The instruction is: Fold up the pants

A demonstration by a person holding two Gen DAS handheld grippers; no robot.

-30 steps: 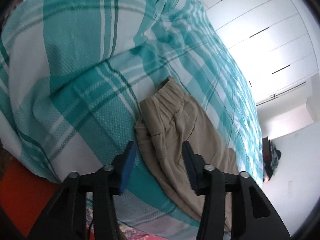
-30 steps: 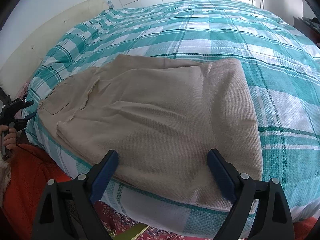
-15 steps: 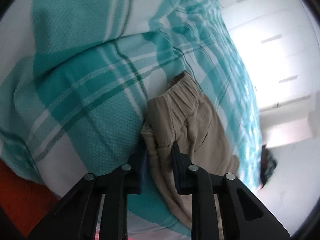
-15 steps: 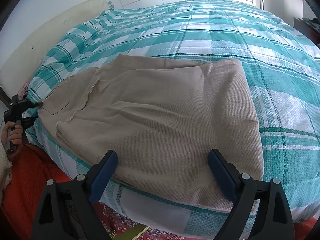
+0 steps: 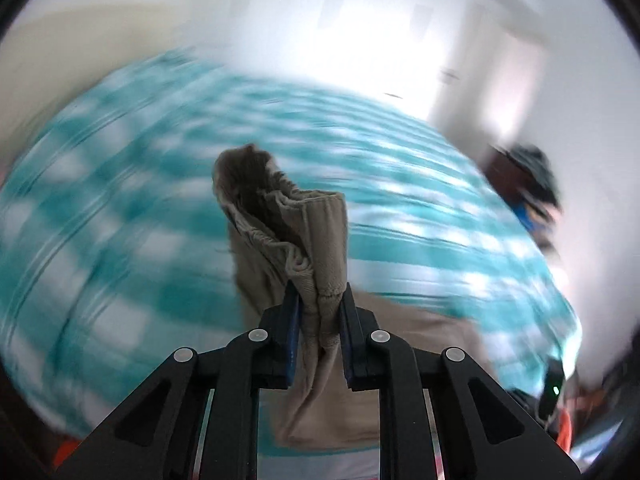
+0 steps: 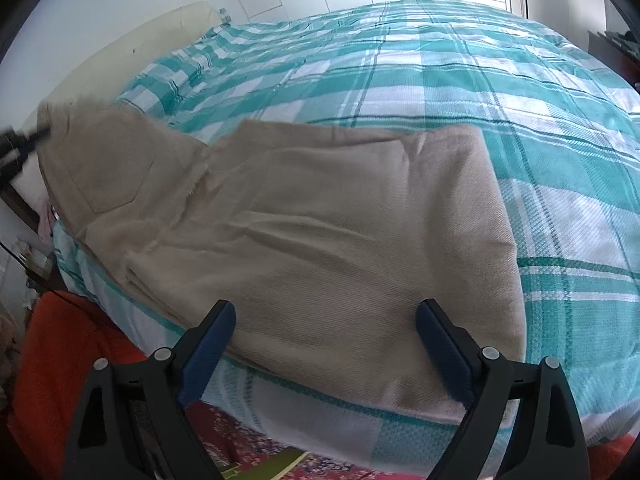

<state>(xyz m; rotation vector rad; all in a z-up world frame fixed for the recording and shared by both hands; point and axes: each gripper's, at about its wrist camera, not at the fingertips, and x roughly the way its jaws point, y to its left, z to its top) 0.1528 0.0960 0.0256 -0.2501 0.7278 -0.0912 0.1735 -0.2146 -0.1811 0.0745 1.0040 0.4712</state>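
The left gripper (image 5: pixel 318 320) is seen closed on the pants (image 5: pixel 304 248): the gathered waistband is pinched between its two fingers (image 5: pixel 291 332), whose blue pads press the cloth from both sides with only the bunched fabric between them. Above the fingers the waistband stands up in a crumpled fold, and below them more tan cloth hangs and trails down onto the bed (image 5: pixel 120 208). The background of this view is badly smeared, so little beyond teal and white checks can be made out.

From the right wrist view the pants (image 6: pixel 320 240) are shown spread over the near edge of the bed (image 6: pixel 480 80), lying flat across the checked cover for most of their length. The waist end, at far left, is raised off the cover, and a back pocket is visible on the lifted part. There the left gripper (image 6: pixel 38 136) appears as a dark blurred shape at the cloth's corner.

The right gripper (image 6: pixel 326 346) is held with its fingers (image 6: pixel 208 340) spread wide. Nothing is gripped between them. The blue pads sit over the near hem of the pants; whether they touch the cloth cannot be told for certain.
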